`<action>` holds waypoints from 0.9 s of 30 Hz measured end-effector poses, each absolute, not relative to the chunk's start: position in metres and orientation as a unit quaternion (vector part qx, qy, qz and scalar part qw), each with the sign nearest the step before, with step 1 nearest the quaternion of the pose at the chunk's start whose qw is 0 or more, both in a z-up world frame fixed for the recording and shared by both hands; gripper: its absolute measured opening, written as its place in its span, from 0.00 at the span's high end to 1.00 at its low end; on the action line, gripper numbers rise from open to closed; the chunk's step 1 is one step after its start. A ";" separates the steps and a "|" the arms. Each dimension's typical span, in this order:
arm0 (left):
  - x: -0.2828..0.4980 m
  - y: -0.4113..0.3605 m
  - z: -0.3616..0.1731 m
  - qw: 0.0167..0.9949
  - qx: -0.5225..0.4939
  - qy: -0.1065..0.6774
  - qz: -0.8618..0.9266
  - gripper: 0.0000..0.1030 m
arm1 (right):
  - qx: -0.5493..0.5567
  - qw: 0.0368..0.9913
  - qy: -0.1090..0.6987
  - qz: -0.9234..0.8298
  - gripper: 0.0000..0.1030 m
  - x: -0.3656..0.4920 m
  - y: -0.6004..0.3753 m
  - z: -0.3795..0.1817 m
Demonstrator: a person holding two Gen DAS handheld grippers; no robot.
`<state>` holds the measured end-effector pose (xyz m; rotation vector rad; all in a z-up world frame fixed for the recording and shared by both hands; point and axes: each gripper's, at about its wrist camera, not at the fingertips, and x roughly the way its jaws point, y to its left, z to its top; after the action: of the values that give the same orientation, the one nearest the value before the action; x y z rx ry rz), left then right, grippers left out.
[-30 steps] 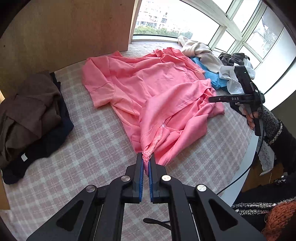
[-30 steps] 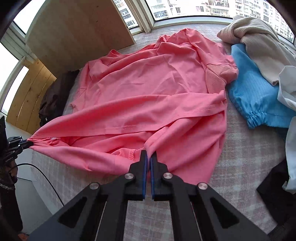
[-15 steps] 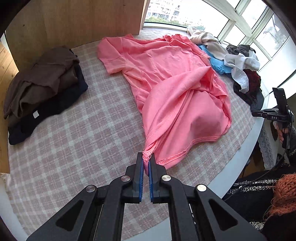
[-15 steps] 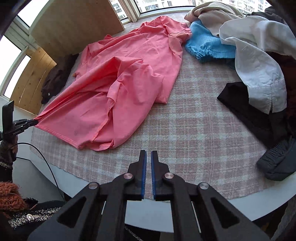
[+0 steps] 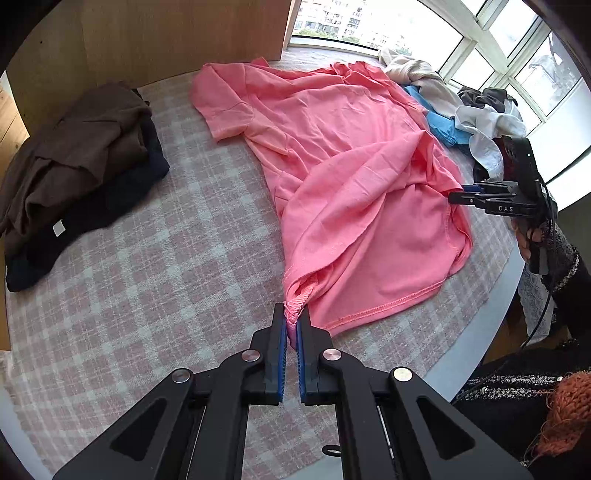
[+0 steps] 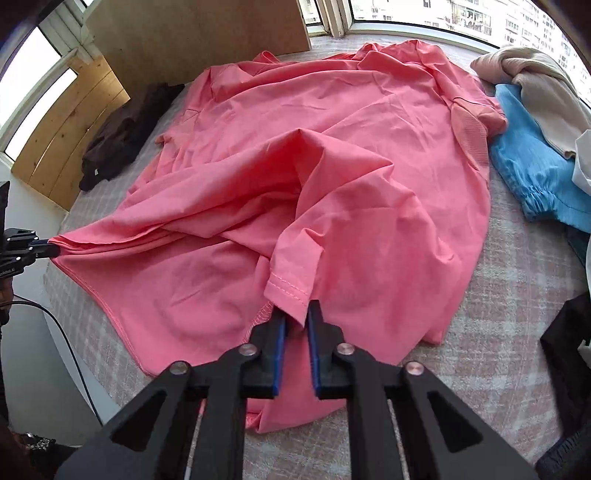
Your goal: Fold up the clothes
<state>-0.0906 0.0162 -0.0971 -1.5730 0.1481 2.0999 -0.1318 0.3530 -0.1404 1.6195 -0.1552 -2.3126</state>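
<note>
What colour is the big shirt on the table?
Pink, a coral shade. The shirt shows best in the right wrist view.

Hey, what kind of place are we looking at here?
Probably a home, in an upper-floor window bay: apartment blocks show outside, a checked cloth covers the table, and loose clothes lie beside a pink shirt.

Your left claw (image 5: 291, 325) points steeply down, and its two fingers are pressed together on a bunched bit of cloth at the tips. Your right claw (image 6: 295, 319) also points steeply down; a narrow gap shows between its blue pads (image 6: 279, 354), with a fold of cloth hanging into it. Your right hand (image 5: 532, 236), in a dark knitted sleeve, holds that claw's handle.
</note>
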 end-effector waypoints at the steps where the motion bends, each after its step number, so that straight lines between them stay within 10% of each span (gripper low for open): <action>1: -0.091 0.014 -0.097 0.252 -0.577 0.054 0.775 0.96 | 0.560 0.159 -0.055 -0.811 0.98 -0.126 0.359 -0.132; 11: -0.068 -0.014 -0.068 0.235 -0.555 0.025 0.798 0.96 | 0.515 0.072 -0.021 -0.854 0.98 -0.038 0.456 0.005; 19: -0.024 0.004 -0.120 0.253 -0.616 -0.007 0.746 0.96 | 0.619 0.057 -0.107 -0.776 0.98 0.011 0.468 -0.108; 27: -0.015 0.014 -0.157 0.253 -0.642 0.008 0.724 0.95 | 0.599 0.051 -0.056 -0.797 0.98 0.004 0.455 -0.096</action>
<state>-0.0149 0.0138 -0.1571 -1.7451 0.0208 1.9666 0.0040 0.4553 -0.0961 1.8215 -0.1699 -2.4264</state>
